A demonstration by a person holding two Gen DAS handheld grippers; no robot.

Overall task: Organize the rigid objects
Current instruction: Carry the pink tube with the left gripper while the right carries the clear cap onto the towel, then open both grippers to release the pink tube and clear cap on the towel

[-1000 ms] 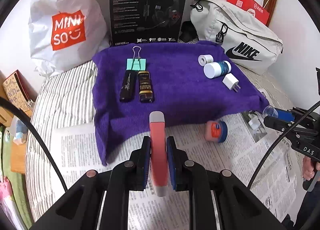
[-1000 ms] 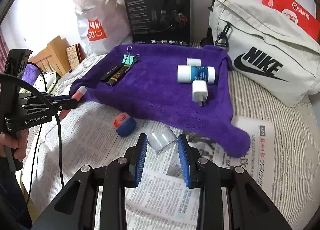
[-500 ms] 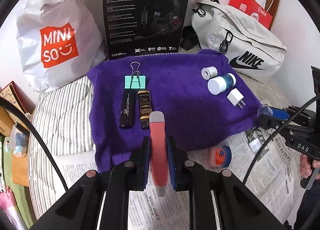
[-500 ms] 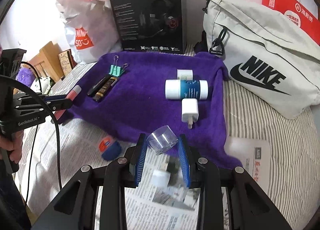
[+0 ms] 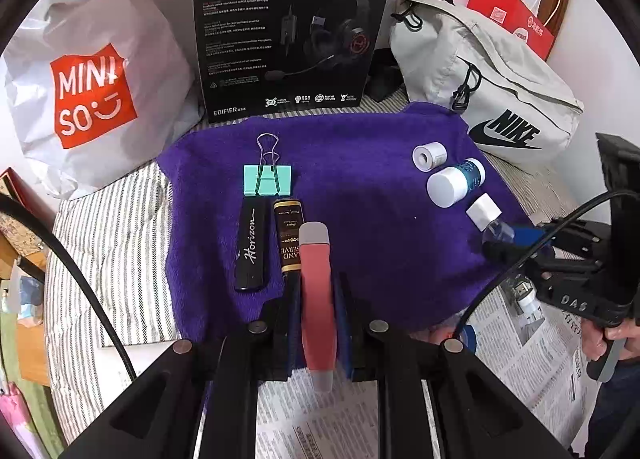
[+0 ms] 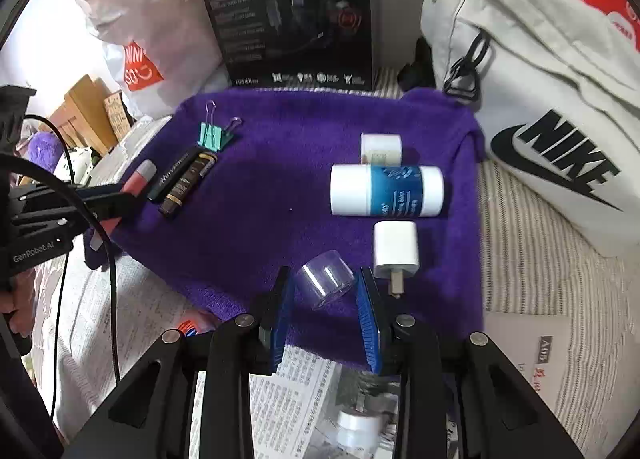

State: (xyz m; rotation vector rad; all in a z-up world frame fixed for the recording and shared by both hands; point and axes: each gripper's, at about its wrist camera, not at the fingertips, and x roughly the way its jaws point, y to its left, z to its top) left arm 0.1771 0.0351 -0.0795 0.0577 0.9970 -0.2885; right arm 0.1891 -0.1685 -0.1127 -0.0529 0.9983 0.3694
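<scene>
My left gripper [image 5: 316, 291] is shut on a pink stick with grey ends [image 5: 315, 291], held over the purple towel [image 5: 360, 187] just right of a brown tube [image 5: 289, 235] and a black Horizon case [image 5: 251, 247]. A teal binder clip [image 5: 267, 179] lies behind them. My right gripper [image 6: 326, 299] is shut on a clear plastic cap [image 6: 326, 279], held above the towel [image 6: 272, 199] next to a white charger plug [image 6: 396, 249]. A blue and white bottle [image 6: 386, 190] and a small white roll [image 6: 381, 147] lie behind the plug.
A black headset box [image 5: 292, 27], a Miniso bag [image 5: 88, 95] and a grey Nike bag [image 5: 492, 91] stand behind the towel. Newspaper [image 6: 296, 391] covers the near bed. A small white item [image 6: 356, 427] and an orange and blue jar [image 6: 188, 327] lie on it.
Both grippers have moved forward over the towel with their loads. The pink stick now sits beside the brown tube, and the clear cap beside the charger plug.
</scene>
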